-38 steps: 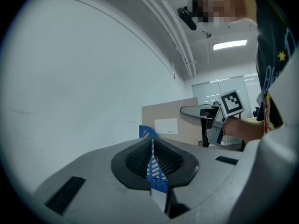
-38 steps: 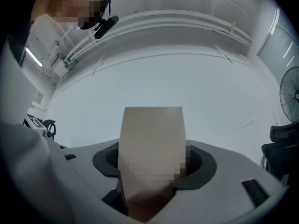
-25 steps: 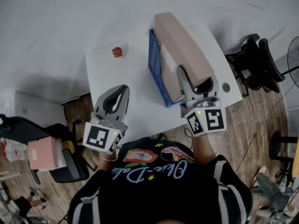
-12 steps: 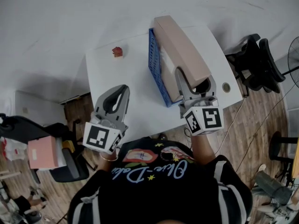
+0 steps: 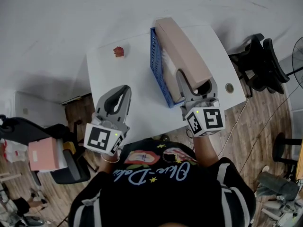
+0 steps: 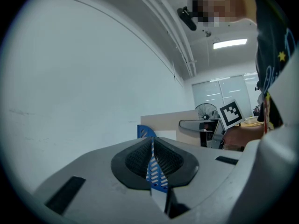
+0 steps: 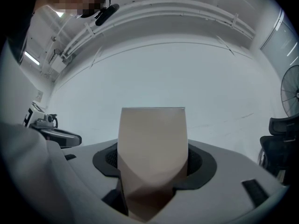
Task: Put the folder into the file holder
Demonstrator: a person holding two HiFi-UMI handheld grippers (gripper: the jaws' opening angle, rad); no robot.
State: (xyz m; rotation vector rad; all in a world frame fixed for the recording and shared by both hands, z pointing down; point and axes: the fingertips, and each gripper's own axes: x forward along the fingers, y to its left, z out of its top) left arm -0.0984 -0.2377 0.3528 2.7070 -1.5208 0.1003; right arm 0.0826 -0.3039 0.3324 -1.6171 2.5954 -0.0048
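Right claw (image 5: 196, 81), folder (image 5: 182, 51): slightly leftward

No legible text; only unreadable cursive print on the person's shirt (image 5: 156, 173).

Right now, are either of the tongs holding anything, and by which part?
The right tongs are shut on the tan folder, gripping its near end, closest to the person. The left tongs are shut and hold nothing.

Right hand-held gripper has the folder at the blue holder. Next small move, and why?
Probably ease the right hand-held gripper down and slightly left, with its jaws clamped on the folder. The folder lies tilted over the right side of the blue file holder and does not look seated inside, so it likely needs lowering before release.
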